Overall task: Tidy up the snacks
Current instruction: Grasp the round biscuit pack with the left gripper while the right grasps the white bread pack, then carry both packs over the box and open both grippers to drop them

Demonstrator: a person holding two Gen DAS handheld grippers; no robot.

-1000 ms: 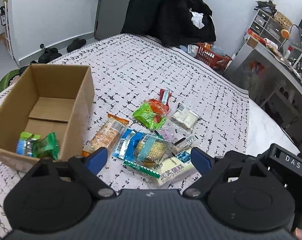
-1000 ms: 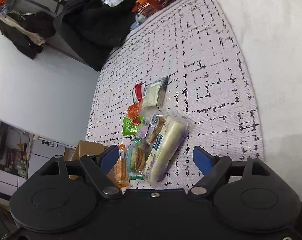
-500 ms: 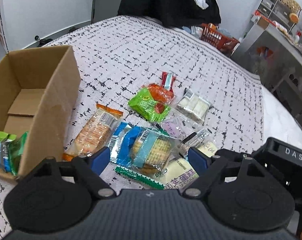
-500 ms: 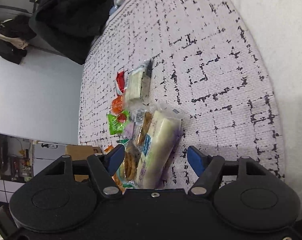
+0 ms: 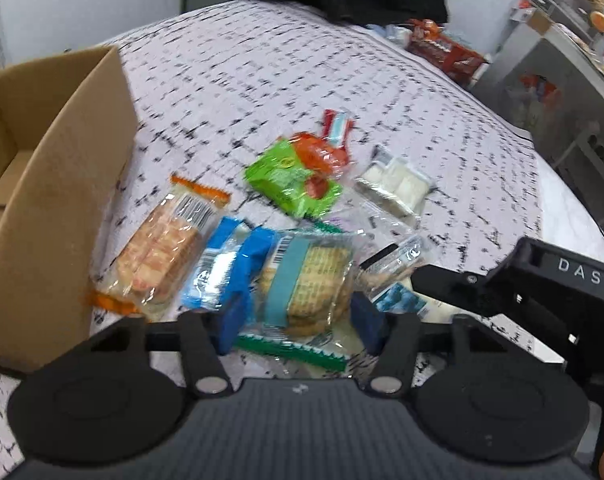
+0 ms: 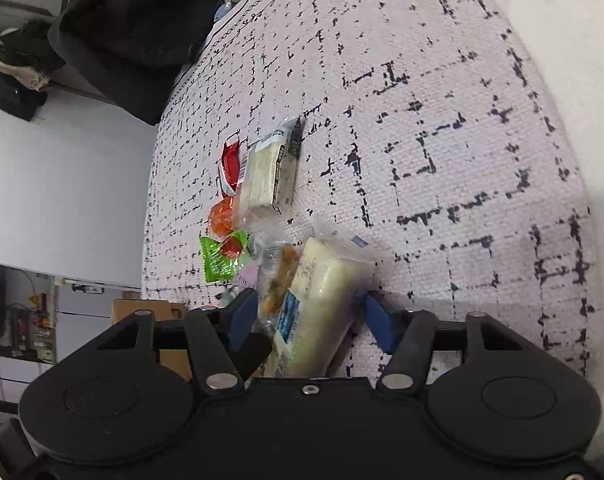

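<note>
Snack packets are spread on a bed [image 5: 302, 64], with a cardboard box [image 5: 62, 208] set to their left in the left wrist view. A cracker pack [image 5: 306, 280] sits between the left claw [image 5: 298, 320] fingers; a long packet [image 6: 322, 304] lies between the right claw [image 6: 308, 316] fingers.

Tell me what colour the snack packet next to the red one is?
Bright green snack packet, with some orange-red on it. The left wrist view shows it best.
</note>
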